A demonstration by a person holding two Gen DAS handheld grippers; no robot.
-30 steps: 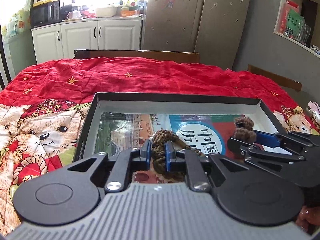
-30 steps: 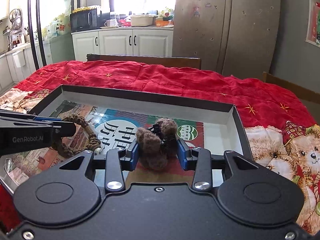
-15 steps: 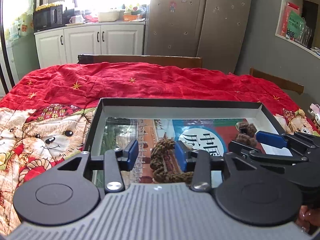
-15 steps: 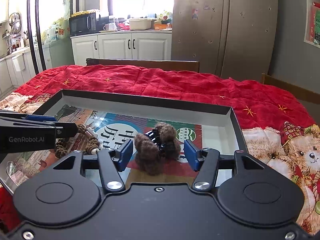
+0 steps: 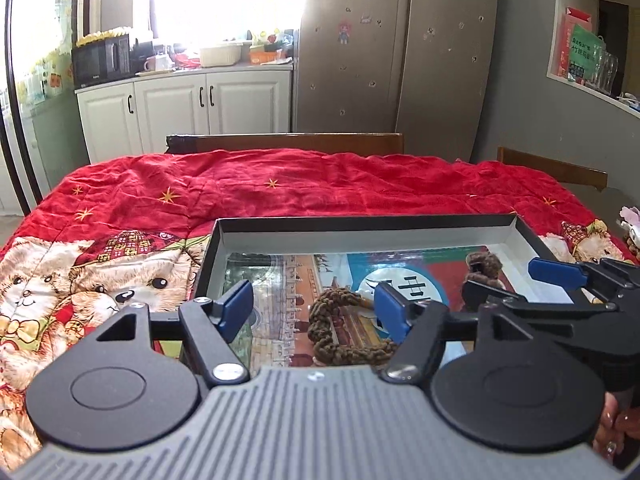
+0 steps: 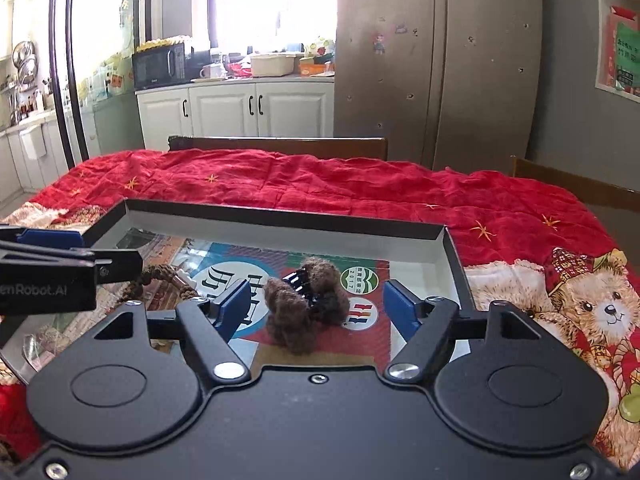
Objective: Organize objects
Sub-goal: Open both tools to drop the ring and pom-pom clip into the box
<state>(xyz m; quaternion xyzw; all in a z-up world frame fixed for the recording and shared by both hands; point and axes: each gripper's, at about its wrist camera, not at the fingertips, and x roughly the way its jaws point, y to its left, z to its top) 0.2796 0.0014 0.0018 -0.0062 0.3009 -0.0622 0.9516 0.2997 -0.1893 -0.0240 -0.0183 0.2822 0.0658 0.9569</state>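
Lying in 1 tray: 1 braided tie, 1 fuzzy clip, left gripper & right gripper just opened wide, holding nothing

A kitchen is seen behind. White cabinets are lit by a bright window; a black microwave is set on the counter. A grey double-door fridge is placed against grey walls. A wall shelf is fitted right.

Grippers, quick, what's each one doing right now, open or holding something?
Left gripper: open, just released; braided brown hair tie lies loose between the jaws.
Right gripper: open, just released; fuzzy brown hair claw sits free.
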